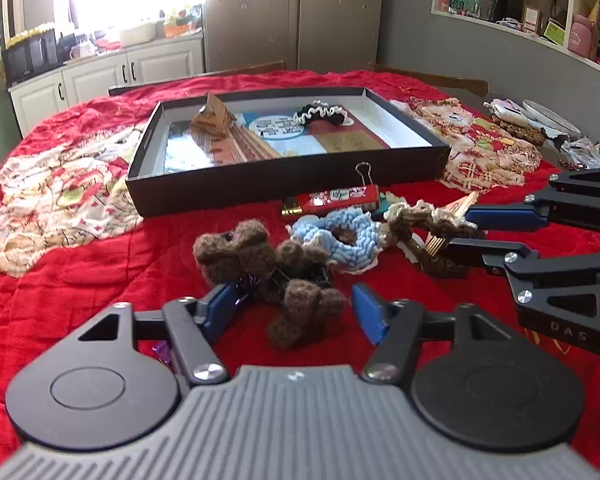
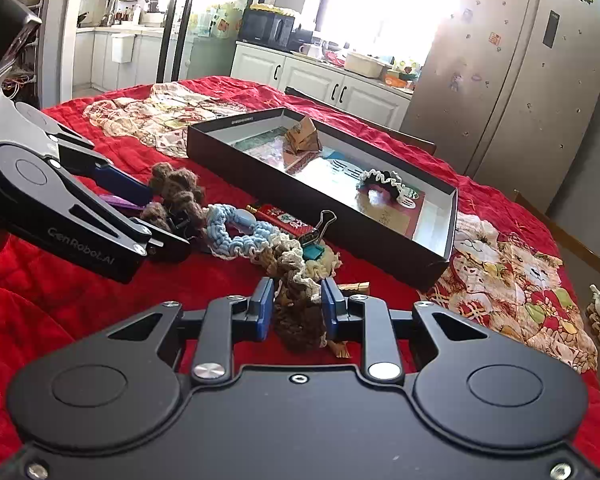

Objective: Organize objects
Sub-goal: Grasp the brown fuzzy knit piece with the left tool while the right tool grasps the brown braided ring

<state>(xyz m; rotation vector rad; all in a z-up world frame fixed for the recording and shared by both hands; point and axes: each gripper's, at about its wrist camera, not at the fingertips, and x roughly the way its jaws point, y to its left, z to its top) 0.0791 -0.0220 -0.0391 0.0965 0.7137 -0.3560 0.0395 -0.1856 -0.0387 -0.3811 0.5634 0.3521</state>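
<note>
Brown scrunchie (image 2: 296, 312) being bracketed by right claw (image 2: 296, 310), not visibly clamped; box (image 2: 320, 224) lying far-right. Left claw (image 1: 294, 310) open around brown yarn toy (image 1: 268, 264).

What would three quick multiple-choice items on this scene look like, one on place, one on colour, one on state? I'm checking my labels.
1. Where is the black-and-white scrunchie?
A. inside the black box
B. on the red cloth
C. in a tool

2. What colour is the scrunchie beside the red lighter?
A. green
B. light blue
C. yellow

3. How is the right tool?
A. wide open, away from everything
B. not in view
C. fingers close on both sides of the brown-and-cream scrunchie

Key: 1 A, it lies within the black box walls. 2 B, the light blue scrunchie. 3 C, the brown-and-cream scrunchie sits between the blue pads.
</note>
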